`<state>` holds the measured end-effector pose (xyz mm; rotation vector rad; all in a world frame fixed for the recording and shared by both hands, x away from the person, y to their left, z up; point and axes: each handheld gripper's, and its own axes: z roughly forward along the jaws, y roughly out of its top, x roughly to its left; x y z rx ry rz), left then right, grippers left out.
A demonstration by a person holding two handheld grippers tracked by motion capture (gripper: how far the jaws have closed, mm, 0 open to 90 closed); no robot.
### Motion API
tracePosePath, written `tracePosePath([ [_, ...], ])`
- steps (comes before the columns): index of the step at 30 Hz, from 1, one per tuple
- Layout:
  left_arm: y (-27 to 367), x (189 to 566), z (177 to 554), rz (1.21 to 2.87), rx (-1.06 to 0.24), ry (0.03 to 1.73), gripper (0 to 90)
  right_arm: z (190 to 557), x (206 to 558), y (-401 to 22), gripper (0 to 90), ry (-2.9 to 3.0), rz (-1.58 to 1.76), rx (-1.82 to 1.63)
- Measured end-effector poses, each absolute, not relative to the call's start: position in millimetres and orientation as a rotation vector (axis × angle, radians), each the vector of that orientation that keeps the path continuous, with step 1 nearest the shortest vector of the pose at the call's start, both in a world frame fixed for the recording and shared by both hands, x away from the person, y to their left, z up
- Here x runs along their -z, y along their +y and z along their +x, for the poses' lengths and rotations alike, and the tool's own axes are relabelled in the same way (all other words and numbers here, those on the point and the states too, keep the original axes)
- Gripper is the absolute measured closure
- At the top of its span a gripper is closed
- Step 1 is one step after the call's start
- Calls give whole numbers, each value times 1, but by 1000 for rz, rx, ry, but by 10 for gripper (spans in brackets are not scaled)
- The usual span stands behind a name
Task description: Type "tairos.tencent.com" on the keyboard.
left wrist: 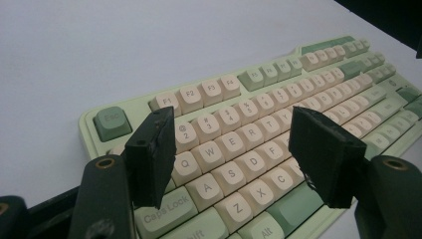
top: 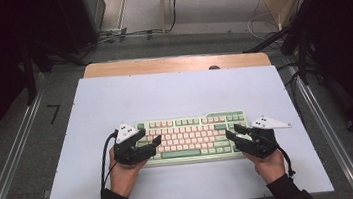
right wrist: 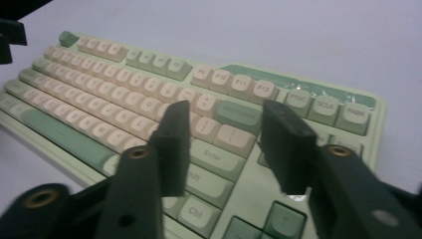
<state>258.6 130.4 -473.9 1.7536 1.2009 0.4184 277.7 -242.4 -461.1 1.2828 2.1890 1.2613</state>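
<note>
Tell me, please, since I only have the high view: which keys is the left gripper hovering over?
Observer: The left gripper is open, with the letter keys from Q and A across to C between its jaws on the keyboard.
Operator: Thank you. And where is the right gripper?
Observer: The right gripper frames the Enter key; nothing is gripped.
Operator: Is anything printed on the green key at the far left corner?
Observer: Yes, it reads Esc.

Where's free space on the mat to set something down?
Bare mat between the keyboard and the far wooden edge. A narrower strip lies between the forearms, near side. Crowded at both keyboard ends, where the left claw and right claw hover.
</note>
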Motion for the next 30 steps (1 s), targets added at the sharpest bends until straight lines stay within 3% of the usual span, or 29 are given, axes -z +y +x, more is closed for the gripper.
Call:
tracePosePath([
  [8,138,474,251,1733,-440,1228,357,289,460,-220,868,2244,1248,-1306],
  [30,147,476,244,1713,-458,1262,358,308,471,-158,877,2369,1138,-1260],
])
